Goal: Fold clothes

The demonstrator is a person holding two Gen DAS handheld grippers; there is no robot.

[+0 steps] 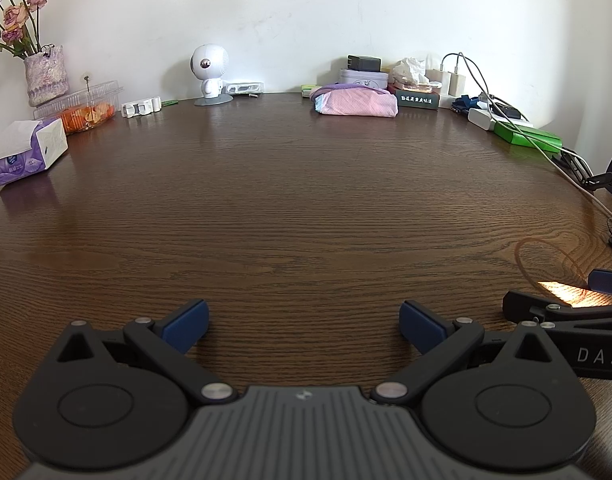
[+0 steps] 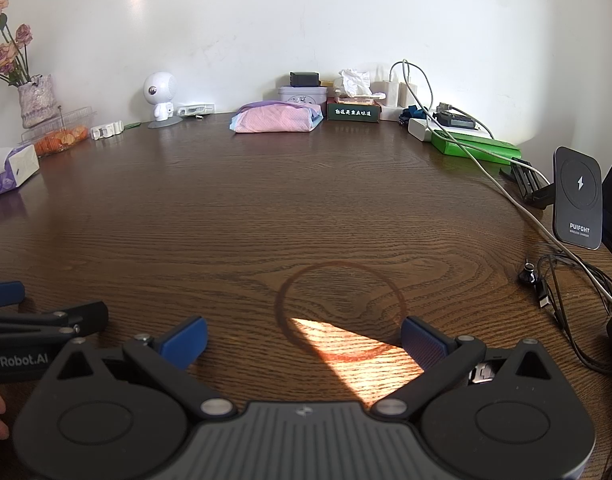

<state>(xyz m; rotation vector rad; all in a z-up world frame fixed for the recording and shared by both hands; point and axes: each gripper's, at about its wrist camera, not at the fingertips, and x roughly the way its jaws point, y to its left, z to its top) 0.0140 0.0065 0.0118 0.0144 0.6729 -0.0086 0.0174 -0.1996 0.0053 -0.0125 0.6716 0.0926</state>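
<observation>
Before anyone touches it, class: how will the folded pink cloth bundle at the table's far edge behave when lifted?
The folded pink cloth bundle looks soft and rounded, so probably floppy. Its stacked layers may slide or unfold. It likely weighs little and won't roll.

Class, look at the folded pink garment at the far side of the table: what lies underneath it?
Under the folded pink garment a light blue layer shows at its edges, and a purple one peeks out along the top. Their middles are covered, so what they are cannot be told.
</observation>
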